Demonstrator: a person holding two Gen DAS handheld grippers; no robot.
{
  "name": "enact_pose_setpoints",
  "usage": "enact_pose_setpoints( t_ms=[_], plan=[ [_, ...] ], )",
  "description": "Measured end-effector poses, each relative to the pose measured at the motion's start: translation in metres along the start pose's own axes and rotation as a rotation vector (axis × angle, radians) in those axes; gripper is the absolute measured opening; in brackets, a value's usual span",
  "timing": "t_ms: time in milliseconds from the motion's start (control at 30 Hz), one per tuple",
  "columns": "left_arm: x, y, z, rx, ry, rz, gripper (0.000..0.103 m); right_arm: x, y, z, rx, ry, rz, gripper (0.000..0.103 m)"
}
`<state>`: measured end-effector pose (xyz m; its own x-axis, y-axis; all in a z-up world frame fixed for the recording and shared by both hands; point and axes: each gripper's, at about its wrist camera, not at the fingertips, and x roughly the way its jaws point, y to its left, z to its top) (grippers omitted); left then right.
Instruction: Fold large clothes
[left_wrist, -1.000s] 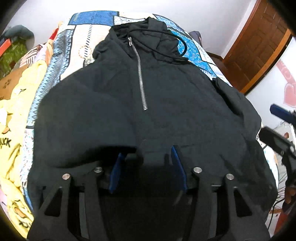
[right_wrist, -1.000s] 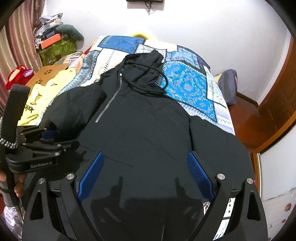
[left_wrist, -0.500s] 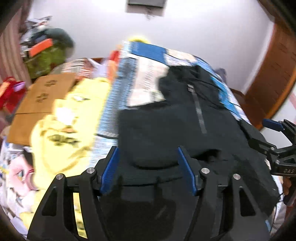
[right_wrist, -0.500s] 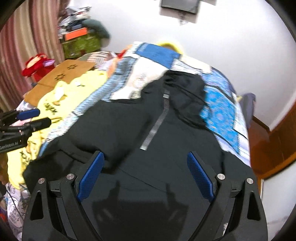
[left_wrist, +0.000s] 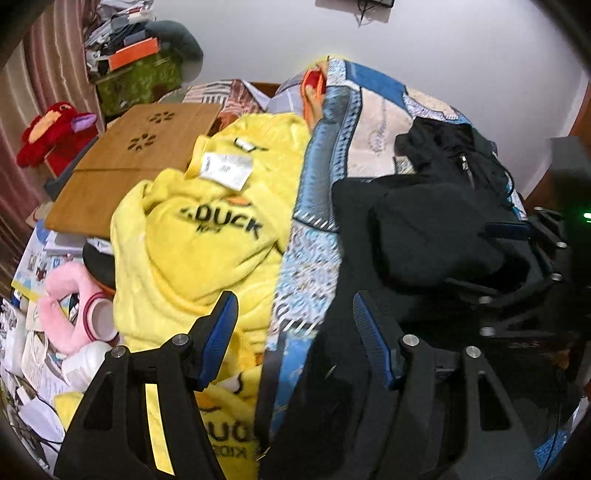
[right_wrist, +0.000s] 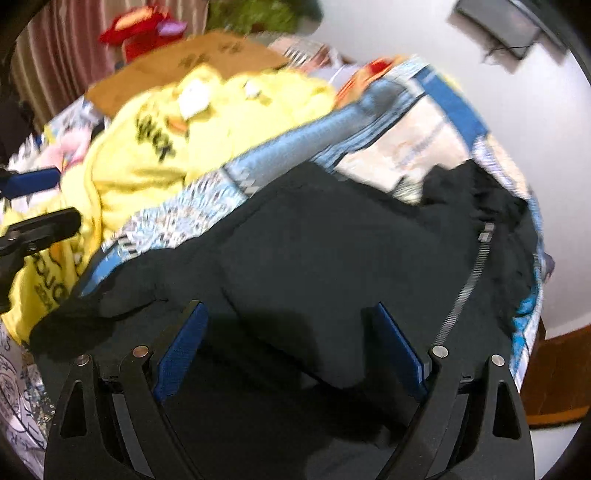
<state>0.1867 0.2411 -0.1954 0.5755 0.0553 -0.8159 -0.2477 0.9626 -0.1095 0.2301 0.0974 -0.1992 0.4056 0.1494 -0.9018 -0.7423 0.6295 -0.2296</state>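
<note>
A large black zip hoodie (right_wrist: 332, 251) lies spread on the patterned blue bedspread (right_wrist: 373, 114), its left sleeve folded across the chest. It also shows in the left wrist view (left_wrist: 436, 229). My left gripper (left_wrist: 295, 332) is open and empty, above the bed's left edge, at the hoodie's left side. My right gripper (right_wrist: 288, 343) is open and empty, low over the hoodie's lower body. The silver zipper (right_wrist: 465, 284) runs to the right of it. Each gripper shows at the edge of the other's view.
A yellow duck-print garment (left_wrist: 207, 236) is heaped left of the bedspread. Beyond it lie a wooden board (left_wrist: 136, 162), a red plush toy (left_wrist: 55, 133) and a pink plush (left_wrist: 70, 314). A wooden door (right_wrist: 554, 373) stands at the right.
Both grippers have swung left, off the hoodie's middle toward its left side. The left gripper's jaws have opened wider. The hoodie's left sleeve stays folded over the chest.
</note>
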Motion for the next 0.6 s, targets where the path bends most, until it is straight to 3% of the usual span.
enact_pose_setpoints(
  t_ms=[100, 200, 333, 433, 600],
  plan=[
    [0.009, 0.004, -0.009, -0.014, 0.025, 0.0, 0.064, 0.022, 0.009, 0.003, -0.043, 0.048, -0.021, 0.087],
    [0.021, 0.006, -0.015, -0.016, 0.06, -0.005, 0.064, 0.035, 0.014, 0.003, -0.078, 0.064, -0.042, 0.081],
    [0.033, 0.004, -0.021, -0.01, 0.094, -0.013, 0.064, 0.046, 0.019, 0.004, -0.12, 0.058, -0.091, 0.053],
    [0.038, -0.002, -0.025, 0.001, 0.115, -0.022, 0.064, 0.044, 0.02, 0.003, -0.112, 0.037, -0.063, 0.032],
    [0.041, -0.012, -0.028, 0.043, 0.131, -0.011, 0.064, 0.024, 0.015, 0.003, -0.077, -0.036, -0.066, 0.023]
  ],
)
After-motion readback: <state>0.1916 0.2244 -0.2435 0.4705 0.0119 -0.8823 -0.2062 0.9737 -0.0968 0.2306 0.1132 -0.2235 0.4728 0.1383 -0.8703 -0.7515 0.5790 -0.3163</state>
